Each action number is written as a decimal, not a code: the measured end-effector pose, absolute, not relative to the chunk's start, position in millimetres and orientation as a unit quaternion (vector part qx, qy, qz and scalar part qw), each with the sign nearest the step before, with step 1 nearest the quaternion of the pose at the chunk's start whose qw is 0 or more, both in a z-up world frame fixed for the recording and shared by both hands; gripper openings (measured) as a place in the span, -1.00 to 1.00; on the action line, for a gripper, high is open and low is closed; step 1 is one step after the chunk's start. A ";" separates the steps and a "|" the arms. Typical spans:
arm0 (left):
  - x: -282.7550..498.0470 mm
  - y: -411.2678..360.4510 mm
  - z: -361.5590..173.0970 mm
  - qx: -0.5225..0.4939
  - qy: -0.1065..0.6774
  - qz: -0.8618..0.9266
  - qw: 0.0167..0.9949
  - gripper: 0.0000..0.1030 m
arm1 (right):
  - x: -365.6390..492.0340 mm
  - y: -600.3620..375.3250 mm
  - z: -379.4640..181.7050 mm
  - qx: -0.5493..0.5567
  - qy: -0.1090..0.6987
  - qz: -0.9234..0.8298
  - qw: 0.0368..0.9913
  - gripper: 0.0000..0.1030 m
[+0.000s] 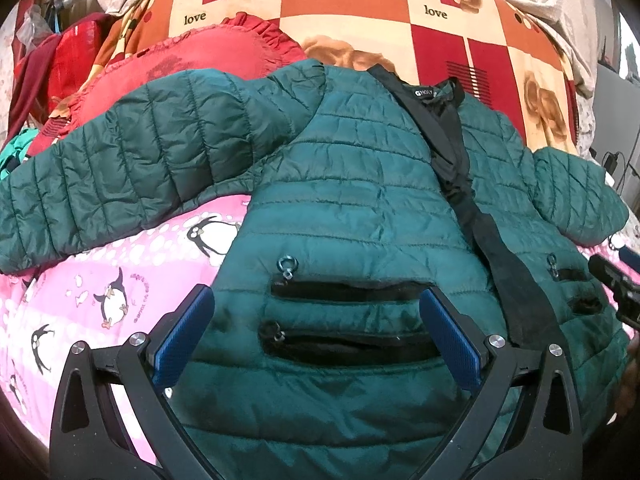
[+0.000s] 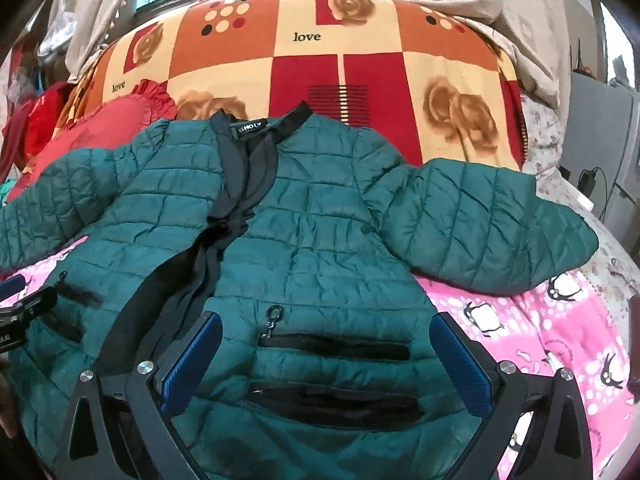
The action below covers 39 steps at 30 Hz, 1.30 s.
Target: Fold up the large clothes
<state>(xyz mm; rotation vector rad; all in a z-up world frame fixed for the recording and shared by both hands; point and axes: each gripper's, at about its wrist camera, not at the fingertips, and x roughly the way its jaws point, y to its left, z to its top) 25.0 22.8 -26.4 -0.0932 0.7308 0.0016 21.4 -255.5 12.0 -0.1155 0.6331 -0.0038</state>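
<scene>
A dark green quilted jacket [image 1: 360, 184] lies front up on the bed, black placket down its middle, both sleeves spread outward. My left gripper [image 1: 316, 320] hovers open over the jacket's left pocket zips [image 1: 344, 292], nothing between its blue pads. In the right wrist view the same jacket [image 2: 320, 240] fills the centre, and my right gripper [image 2: 326, 348] stands open over the right pocket zips [image 2: 332, 346]. The other gripper's black tip [image 1: 616, 280] shows at the right edge of the left view, and its counterpart tip [image 2: 28, 308] at the left edge of the right view.
A pink penguin-print sheet [image 1: 100, 280] covers the near bed. Behind the jacket lies an orange, red and cream "love" blanket [image 2: 340, 64], with a red frilled heart cushion [image 1: 192, 60] at the left. Beige cloth [image 2: 520, 12] is heaped at the back right; cables [image 2: 592, 184] hang at the right.
</scene>
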 end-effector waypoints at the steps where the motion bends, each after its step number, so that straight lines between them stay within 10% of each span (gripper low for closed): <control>1: 27.0 29.3 -23.9 -0.053 0.356 0.004 0.933 0.99 | 21.6 -255.2 12.6 -0.054 0.312 -0.001 0.948 0.99; 29: 4.7 359.1 -35.2 -0.137 0.306 0.244 0.910 0.99 | 25.7 -261.8 11.4 -0.046 0.323 -0.021 0.945 0.99; 32: 18.7 366.6 -43.2 -0.139 0.328 0.263 0.897 0.67 | 26.8 -258.3 7.9 -0.061 0.326 -0.021 0.943 0.99; 36: 23.0 358.3 -36.9 -0.141 0.330 0.219 0.907 -0.75 | 26.1 -262.5 6.9 -0.064 0.327 -0.025 0.942 0.99; 39: 20.1 344.4 -22.6 -0.147 0.311 0.175 0.922 -0.75 | 26.4 -267.6 7.4 -0.052 0.330 -0.024 0.942 0.99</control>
